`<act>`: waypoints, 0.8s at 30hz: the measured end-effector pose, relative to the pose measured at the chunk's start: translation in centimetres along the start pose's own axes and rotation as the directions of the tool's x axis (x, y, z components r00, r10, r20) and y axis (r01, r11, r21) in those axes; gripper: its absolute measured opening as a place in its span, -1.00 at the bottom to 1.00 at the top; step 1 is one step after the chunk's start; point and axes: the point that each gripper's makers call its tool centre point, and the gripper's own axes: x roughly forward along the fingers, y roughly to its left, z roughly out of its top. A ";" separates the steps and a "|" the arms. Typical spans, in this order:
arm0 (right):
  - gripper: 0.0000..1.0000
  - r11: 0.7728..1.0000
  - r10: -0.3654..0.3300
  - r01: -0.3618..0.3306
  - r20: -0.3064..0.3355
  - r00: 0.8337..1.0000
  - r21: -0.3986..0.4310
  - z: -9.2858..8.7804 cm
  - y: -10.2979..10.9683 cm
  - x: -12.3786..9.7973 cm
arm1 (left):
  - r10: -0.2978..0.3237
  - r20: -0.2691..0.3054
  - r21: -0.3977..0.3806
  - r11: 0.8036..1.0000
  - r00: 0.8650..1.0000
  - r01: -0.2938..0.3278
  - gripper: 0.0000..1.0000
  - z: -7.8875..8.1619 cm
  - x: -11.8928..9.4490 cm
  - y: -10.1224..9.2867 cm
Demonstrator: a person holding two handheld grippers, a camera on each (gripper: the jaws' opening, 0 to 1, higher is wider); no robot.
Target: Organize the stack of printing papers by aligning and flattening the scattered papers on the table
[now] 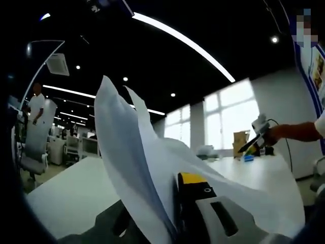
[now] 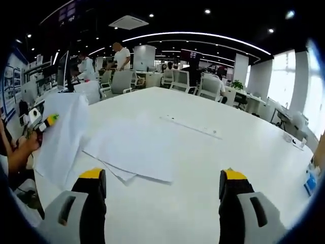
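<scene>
1. Up close, left gripper (image 1: 175, 213) had jaws pinched on lifted papers (image 1: 132, 152), sheets standing upright, long axis vertical.
2. Rest of stack (image 2: 137, 150) lay flat on table (image 2: 213, 168), fanned.
3. Right gripper (image 2: 162, 190) jaws spread wide, holding nothing, above table.

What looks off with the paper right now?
The left gripper is clamped on a few sheets held upright off the table, fanning apart and curling at the top. The stack on the table is skewed, edges splayed. The right gripper is open above it, touching nothing.
</scene>
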 end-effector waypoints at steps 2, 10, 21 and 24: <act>0.75 1.000 0.001 -0.001 -0.001 1.000 0.003 0.0 -0.1 0.1 | -0.001 0.000 -0.001 1.000 1.000 0.001 -0.80 0.0 0.0 0.0; 0.75 1.000 0.004 -0.004 -0.012 1.000 0.007 -0.4 0.1 0.6 | 0.000 -0.005 -0.001 1.000 1.000 0.000 -0.80 -0.1 0.0 0.0; 0.74 1.000 0.015 -0.015 -0.021 1.000 -0.008 0.0 -0.2 1.4 | 0.000 -0.008 0.004 1.000 1.000 0.000 -0.80 -0.2 0.1 -0.1; 0.74 1.000 0.015 -0.015 -0.025 1.000 -0.008 -0.2 0.0 1.4 | 0.000 -0.009 0.004 1.000 1.000 0.000 -0.80 -0.2 0.1 -0.2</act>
